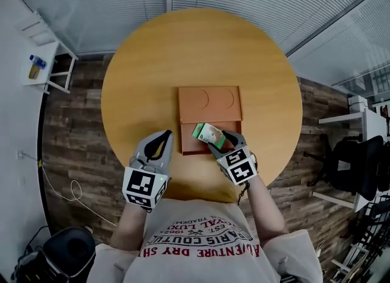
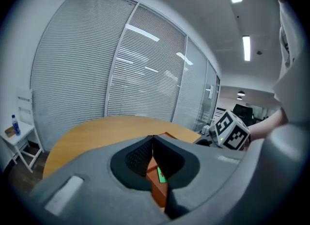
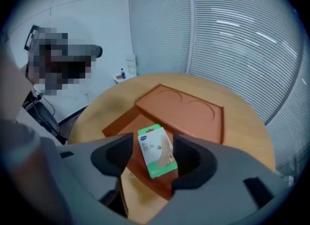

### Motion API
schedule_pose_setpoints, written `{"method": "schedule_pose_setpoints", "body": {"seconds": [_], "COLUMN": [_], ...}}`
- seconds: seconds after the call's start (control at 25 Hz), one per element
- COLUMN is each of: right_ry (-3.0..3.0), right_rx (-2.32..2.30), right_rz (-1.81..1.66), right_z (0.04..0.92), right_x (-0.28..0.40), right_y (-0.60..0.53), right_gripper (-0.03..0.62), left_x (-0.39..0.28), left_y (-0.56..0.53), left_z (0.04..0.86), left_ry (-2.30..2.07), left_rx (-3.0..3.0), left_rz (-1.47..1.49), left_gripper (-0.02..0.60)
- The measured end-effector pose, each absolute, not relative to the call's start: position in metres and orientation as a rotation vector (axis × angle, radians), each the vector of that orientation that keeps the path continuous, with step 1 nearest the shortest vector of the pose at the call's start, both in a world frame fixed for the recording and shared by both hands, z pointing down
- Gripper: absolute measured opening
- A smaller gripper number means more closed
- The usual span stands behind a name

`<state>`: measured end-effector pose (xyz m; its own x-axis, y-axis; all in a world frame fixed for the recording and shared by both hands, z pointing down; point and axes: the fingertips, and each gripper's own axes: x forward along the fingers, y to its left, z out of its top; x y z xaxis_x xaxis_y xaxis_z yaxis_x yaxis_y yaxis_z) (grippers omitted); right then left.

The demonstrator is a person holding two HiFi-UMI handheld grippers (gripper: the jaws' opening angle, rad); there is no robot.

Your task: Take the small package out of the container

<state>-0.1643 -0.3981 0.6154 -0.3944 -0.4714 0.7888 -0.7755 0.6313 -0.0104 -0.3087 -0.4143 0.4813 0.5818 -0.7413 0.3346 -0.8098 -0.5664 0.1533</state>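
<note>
Wood-toned round desk (image 1: 201, 50) fills the head view, seen from above. A flat orange-brown container (image 1: 210, 103) sits at its middle, with two round hollows in the far half. A small green and white package (image 1: 209, 133) shows over the container's near half, tilted. The right claw (image 1: 220, 142) reaches in from the lower right, its tips on either side of the package. The left claw (image 1: 164, 136) hovers just left of the container, over bare desk.

Left gripper view: the left claw (image 2: 153, 139) is closed, tips touching, with nothing between them. Through the gap under the tips show a strip of the container (image 2: 157, 192) and a sliver of the green package (image 2: 161, 174). The desk (image 2: 97, 132) spreads beyond.

Right gripper view: the right claw (image 3: 154, 144) stands wide. The package (image 3: 157, 158) stands tilted between its jaws, close to the right one, with a clear gap at the left one. Behind it lies the container (image 3: 184, 110) on the desk (image 3: 244, 132).
</note>
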Motion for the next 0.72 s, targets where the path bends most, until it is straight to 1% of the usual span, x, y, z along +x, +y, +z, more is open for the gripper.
{"method": "schedule_pose_setpoints", "body": {"seconds": [0.08,0.2,0.4,0.48,0.72], "right_ry": [-1.999,-1.934,-1.835,-1.798,-1.733], "right_rx": [0.896,0.82,0.771,0.763,0.724], "right_rz": [0.467,0.453,0.388,0.392,0.439], "right_z": [0.635,0.654,0.679,0.687,0.706], "right_x": [-0.165,-0.166,-0.169,-0.169,-0.164], "right_y": [-0.396,-0.395,-0.405,-0.408,-0.41], "right_gripper": [0.3,0.316,0.38,0.388,0.387], "left_x": [-0.309,-0.309,-0.319,-0.324,-0.327], "left_y": [-0.414,-0.415,-0.423,-0.428,-0.43], "left_z": [0.489,0.497,0.507,0.511,0.518], "left_ry": [-1.258,-1.239,-1.219,-1.215,-1.2], "left_rx": [2.521,2.516,2.504,2.499,2.489], "left_rz": [0.341,0.353,0.366,0.368,0.383], "left_gripper": [0.011,0.011,0.011,0.011,0.011]}}
